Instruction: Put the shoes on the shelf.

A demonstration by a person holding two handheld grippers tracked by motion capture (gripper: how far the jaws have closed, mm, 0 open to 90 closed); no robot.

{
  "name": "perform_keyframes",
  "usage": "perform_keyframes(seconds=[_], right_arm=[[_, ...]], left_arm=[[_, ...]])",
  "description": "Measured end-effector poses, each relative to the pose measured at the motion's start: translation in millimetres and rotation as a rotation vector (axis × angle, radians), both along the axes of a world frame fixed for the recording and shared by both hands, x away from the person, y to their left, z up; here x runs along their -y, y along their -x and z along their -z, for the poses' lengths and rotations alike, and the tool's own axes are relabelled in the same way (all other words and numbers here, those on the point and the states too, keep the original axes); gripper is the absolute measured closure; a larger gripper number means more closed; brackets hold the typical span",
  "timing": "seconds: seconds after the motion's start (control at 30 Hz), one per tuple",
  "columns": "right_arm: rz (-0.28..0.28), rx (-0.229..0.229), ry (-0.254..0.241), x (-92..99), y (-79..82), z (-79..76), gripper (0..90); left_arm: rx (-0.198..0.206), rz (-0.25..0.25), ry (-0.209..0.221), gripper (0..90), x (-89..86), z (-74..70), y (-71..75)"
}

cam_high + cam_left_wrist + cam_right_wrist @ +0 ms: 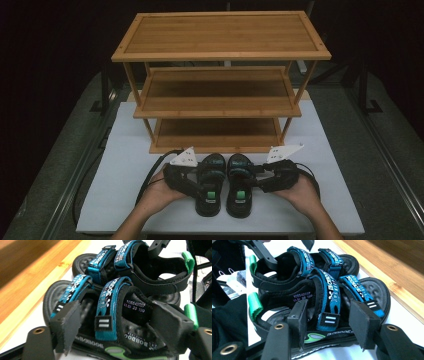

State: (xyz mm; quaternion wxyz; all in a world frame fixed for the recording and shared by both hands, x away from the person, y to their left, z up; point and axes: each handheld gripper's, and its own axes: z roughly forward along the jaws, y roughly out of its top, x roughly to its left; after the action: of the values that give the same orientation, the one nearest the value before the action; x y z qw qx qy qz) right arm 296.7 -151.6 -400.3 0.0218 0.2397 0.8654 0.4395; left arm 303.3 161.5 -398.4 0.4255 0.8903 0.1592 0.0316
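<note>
Dark room, grey carpet, white table top point(125, 200). A three-tier bamboo shoe rack point(220, 80) is stood at the far half of the table; all three shelves are seen bare.

A pair of small black sandals with teal straps and green heel tabs is set side by side just in front of the rack's bottom shelf, toes toward the rack, soles flat on the table. The two sandals are touching or nearly so along their inner edges.

The left sandal point(210, 182) is flanked from its outer side by the left gripper point(192, 181), held in the left hand point(157, 192). In the left gripper view the jaws are seen partly open, straddling the midfoot strap point(108, 312): one pad is placed near the toe strap, the other inside the heel opening. Contact of the pads with the sandal can't be confirmed, so no grip is called.

The right sandal point(240, 182) is flanked the same way by the right gripper point(260, 180), held in the right hand point(300, 192). In the right gripper view the jaws are seen at a middle opening around the strap point(329, 305), one pad on each side. Whether the pads press on it cannot be told.

Grey three-cornered plates are seen on top of both grippers; a black cable point(150, 177) is trailed off the left one across the table.
</note>
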Motion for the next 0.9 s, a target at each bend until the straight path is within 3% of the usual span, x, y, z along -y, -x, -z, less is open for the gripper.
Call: perform_keyframes(seconds=[0.17,0.43,0.6,0.67,0.8,0.9], right_arm=[[-0.005,-0.007,-0.001,-1.5,0.4,1.2,49.7],[-0.009,-0.008,-0.003,-6.4,0.6,2.8,58.4],[0.005,-0.003,0.003,-7.7,1.0,2.9,63.9],[0.005,0.0,0.001,-8.6,0.8,3.0,65.1],[0.012,0.003,0.001,-10.2,0.7,2.4,67.4],[0.021,0.003,-0.01,-11.7,0.2,1.4,68.1]], left_arm=[[-0.006,0.03,-0.017,36.4,4.3,4.2,1.1],[-0.015,0.023,0.001,45.2,-2.3,4.3,-1.7],[0.02,0.005,-0.006,64.9,-3.5,5.0,-4.1],[0.012,0.0,0.003,66.4,-3.2,5.7,-4.6],[0.039,-0.01,0.0,68.9,-0.8,4.0,-1.9],[0.045,-0.029,0.021,69.8,0.2,3.4,-1.2]])
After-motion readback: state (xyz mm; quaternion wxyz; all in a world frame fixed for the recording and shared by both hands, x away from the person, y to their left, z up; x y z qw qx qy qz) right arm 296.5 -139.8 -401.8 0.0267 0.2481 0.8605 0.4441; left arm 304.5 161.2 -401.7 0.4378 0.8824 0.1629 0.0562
